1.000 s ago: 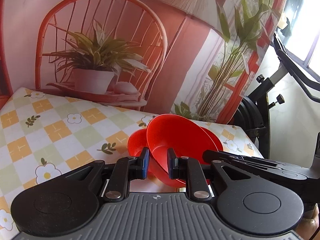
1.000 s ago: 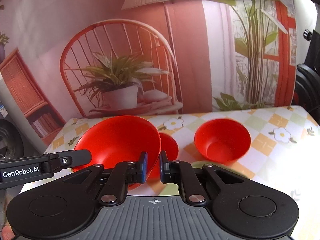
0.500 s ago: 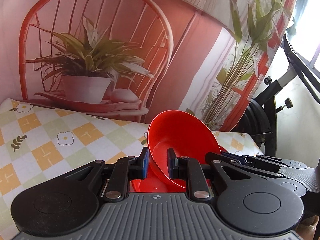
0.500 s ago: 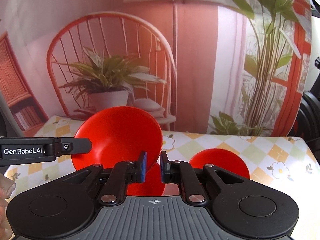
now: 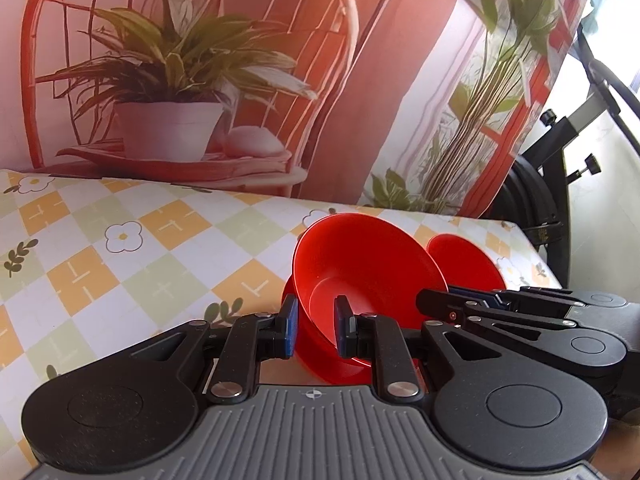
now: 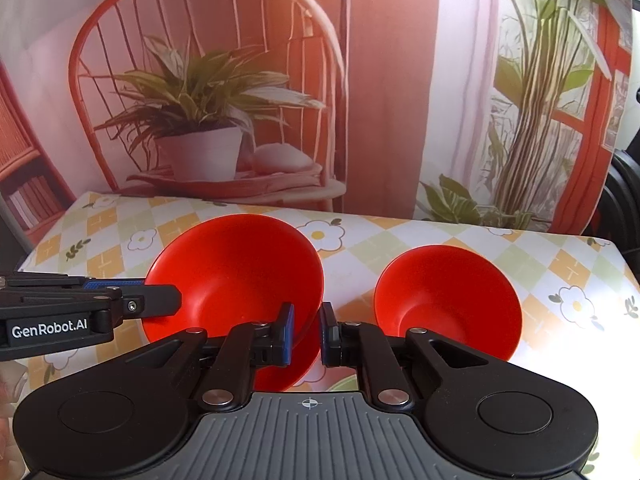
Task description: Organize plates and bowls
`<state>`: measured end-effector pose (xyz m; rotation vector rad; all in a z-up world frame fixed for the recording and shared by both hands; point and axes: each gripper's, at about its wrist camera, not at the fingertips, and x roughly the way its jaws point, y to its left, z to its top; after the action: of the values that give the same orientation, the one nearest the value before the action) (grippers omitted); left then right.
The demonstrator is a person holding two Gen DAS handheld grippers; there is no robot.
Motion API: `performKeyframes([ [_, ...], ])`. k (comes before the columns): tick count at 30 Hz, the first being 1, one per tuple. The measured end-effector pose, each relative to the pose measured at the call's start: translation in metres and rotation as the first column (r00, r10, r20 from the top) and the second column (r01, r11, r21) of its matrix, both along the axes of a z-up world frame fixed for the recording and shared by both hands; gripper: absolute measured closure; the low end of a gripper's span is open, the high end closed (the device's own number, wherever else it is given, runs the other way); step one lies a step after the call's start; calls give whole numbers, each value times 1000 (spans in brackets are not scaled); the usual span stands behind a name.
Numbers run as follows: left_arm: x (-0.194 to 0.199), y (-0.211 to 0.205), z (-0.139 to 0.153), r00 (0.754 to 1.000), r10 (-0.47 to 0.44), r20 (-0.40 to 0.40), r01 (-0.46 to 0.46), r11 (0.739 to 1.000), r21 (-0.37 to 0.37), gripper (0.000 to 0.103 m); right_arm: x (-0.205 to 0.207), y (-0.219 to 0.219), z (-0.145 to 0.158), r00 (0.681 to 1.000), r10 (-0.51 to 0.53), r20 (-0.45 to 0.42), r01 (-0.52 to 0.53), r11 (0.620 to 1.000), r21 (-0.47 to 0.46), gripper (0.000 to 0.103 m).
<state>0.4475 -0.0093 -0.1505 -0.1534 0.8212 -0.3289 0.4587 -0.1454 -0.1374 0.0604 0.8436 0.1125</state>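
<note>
A large red bowl (image 5: 360, 268) (image 6: 236, 268) hangs tilted just above the table, held by both grippers. My left gripper (image 5: 316, 326) is shut on its near rim and shows in the right wrist view as the left gripper (image 6: 160, 296) on the bowl's left edge. My right gripper (image 6: 307, 334) is shut on the rim nearest it, and the left wrist view shows the right gripper (image 5: 432, 304) at the bowl's right side. A smaller red bowl (image 6: 288, 368) lies partly hidden under the held one. Another red bowl (image 6: 448, 300) (image 5: 464, 260) stands alone to the right.
The table wears a checked cloth (image 5: 120, 272) with flowers. A printed backdrop (image 6: 208, 120) of a chair and plant hangs close behind the far edge. A black exercise machine (image 5: 560, 152) stands past the table's right end.
Both grippers, still shut on the large bowl, have come down from a higher position half a second ago; the bowl now sits lower over the smaller red bowl.
</note>
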Motion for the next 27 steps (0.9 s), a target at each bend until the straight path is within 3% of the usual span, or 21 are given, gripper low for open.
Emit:
performKeyframes([
  [12, -2, -8, -10, 999, -32, -15, 33, 998, 60, 83, -1, 1, -7, 1000, 1, -30, -2, 999, -33, 91],
  [20, 0, -9, -10, 999, -26, -27, 28, 998, 63, 83, -2, 2, -13, 998, -5, -55, 3, 1000, -31, 91],
  [23, 1, -8, -8, 999, -37, -36, 39, 997, 59, 73, -4, 0, -12, 998, -6, -58, 5, 1000, -20, 88],
  [25, -1, -6, -3, 999, -28, -18, 29, 998, 56, 61, -7, -4, -8, 999, -4, -52, 4, 1000, -3, 85],
  [27, 0, -4, 1, 1000, -18, -12, 18, 999, 48, 61, -9, -11, -5, 999, -8, -47, 8, 1000, 8, 84],
])
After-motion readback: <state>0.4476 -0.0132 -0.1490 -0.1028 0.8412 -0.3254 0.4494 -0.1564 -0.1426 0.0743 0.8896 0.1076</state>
